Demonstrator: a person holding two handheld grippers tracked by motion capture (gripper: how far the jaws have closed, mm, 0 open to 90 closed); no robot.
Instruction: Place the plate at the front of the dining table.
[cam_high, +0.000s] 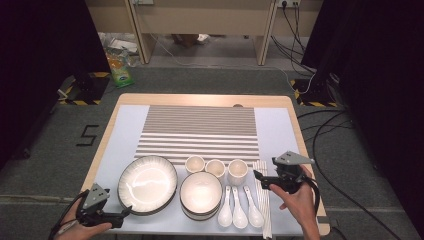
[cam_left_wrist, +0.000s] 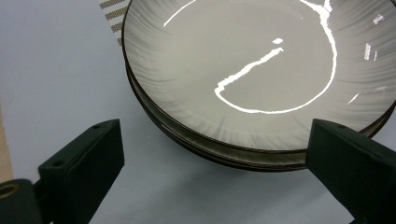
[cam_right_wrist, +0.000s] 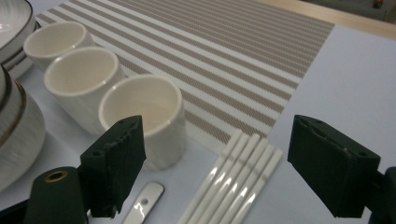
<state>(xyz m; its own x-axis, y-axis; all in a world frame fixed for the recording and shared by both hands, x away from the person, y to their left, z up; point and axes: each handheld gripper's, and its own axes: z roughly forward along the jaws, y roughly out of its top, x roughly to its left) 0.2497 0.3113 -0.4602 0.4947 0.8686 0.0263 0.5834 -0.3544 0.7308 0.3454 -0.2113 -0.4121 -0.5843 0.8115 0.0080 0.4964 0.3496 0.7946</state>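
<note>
Both claws spread: left claw (cam_left_wrist: 212, 163) faces stacked plates (cam_left_wrist: 243, 84), right claw (cam_right_wrist: 224, 168) chopsticks (cam_right_wrist: 233, 182).

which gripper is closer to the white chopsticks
Right. The right gripper hovers open beside the chopsticks; the left gripper sits across the table by the big plate.

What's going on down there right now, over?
Left gripper open at the big plates' near rim. Right gripper open over the chopsticks, beside the cups. Nothing blocking.
</note>
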